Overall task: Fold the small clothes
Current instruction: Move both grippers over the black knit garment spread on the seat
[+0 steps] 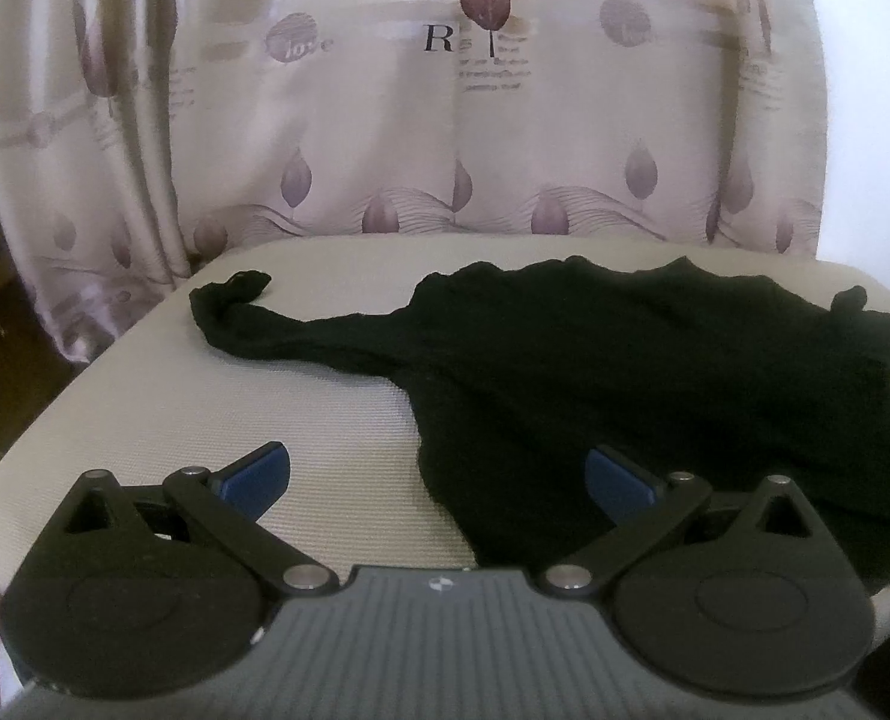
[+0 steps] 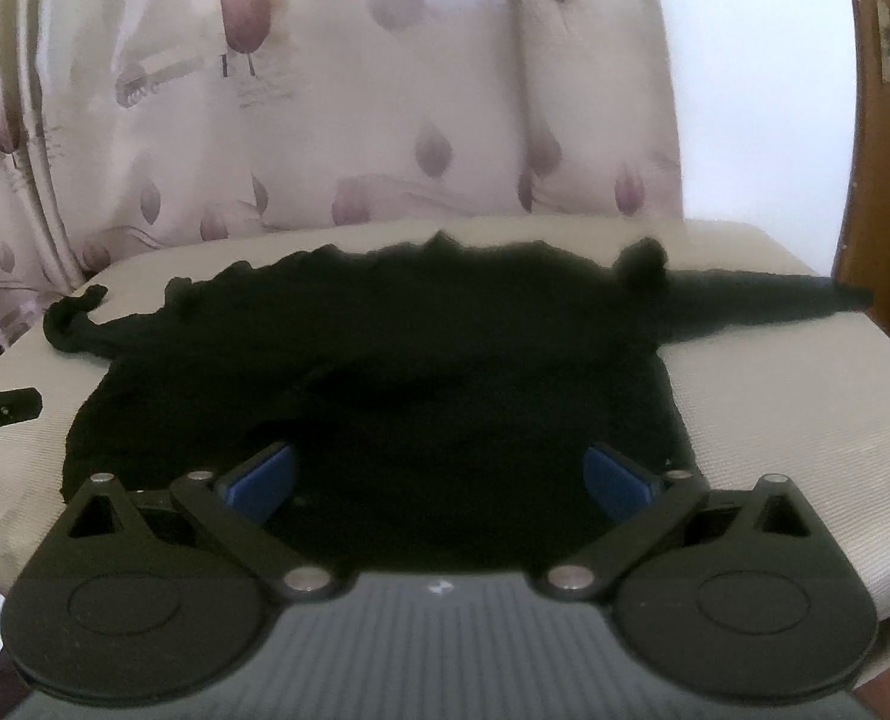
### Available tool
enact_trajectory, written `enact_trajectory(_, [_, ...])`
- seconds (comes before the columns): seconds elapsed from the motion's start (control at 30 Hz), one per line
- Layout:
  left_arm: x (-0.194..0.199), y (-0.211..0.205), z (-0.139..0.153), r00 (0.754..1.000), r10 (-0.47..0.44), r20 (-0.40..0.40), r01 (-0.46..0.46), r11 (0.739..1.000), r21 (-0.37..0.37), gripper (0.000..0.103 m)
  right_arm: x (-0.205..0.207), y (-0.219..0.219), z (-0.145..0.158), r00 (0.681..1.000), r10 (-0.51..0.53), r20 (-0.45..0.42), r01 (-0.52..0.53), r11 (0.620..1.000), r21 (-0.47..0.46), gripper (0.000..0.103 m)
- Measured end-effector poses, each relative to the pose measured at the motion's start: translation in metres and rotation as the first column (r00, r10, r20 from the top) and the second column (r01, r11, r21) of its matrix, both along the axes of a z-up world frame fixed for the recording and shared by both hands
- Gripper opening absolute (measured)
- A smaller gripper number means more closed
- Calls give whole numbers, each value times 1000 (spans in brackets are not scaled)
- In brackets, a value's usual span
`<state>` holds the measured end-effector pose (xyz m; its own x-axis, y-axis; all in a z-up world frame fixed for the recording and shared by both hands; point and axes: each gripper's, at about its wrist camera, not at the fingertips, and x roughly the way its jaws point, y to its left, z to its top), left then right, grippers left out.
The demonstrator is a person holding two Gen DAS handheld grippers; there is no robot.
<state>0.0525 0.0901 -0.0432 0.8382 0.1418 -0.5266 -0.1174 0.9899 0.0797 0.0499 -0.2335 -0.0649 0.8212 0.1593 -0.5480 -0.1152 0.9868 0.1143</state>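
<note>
Garment (image 1: 655,372) (black, sleeves spread) on cushion (image 1: 234,396), both tongs wide apart.

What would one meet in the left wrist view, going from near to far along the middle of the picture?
Left gripper, open, above the near edge → black garment spread on the beige cushion → far edge of the cushion → flower-patterned curtain behind it.

Black garment (image 2: 445,360) on beige table (image 2: 775,420)

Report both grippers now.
Left gripper: open, holding nothing.
Right gripper: open, holding nothing, over the black knit garment.
</note>
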Motion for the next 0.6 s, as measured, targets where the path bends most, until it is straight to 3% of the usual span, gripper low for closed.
enact_trajectory(0.23, [18,39,0,999,37,2,-37,998,49,103,0,-8,-2,999,52,1,-52,996,74,103])
enact_trajectory(0.43, [62,123,10,988,152,-9,-151,985,85,101,-1,-7,-6,996,85,-2,-84,993,77,103])
enact_trajectory(0.6, [115,178,24,984,177,5,-177,977,117,98,5,-2,-12,995,94,-26,-91,991,94,103])
